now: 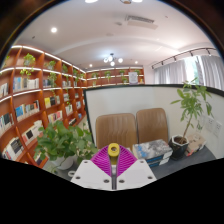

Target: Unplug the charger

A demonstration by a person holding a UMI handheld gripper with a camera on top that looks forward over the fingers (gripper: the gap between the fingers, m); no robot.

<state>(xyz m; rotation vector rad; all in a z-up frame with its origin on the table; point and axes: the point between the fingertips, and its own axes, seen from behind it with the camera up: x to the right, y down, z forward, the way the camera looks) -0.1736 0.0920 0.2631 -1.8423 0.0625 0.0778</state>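
My gripper (113,153) points out across a room, well above any surface. Its two magenta pads (99,160) slope together into a narrow V and close on a small yellow rounded piece (113,149) at their tips, which I take for the charger. The yellow piece has a darker hollow in its top. No cable, socket or power strip is in view. What lies beneath the fingers is hidden.
Two brown chairs (116,128) stand against a white partition (130,98) beyond the fingers. A leafy plant (60,140) is to the left, a tall potted plant (190,105) to the right. A blue and white box (155,151) lies nearby. Bookshelves (35,95) line the left wall.
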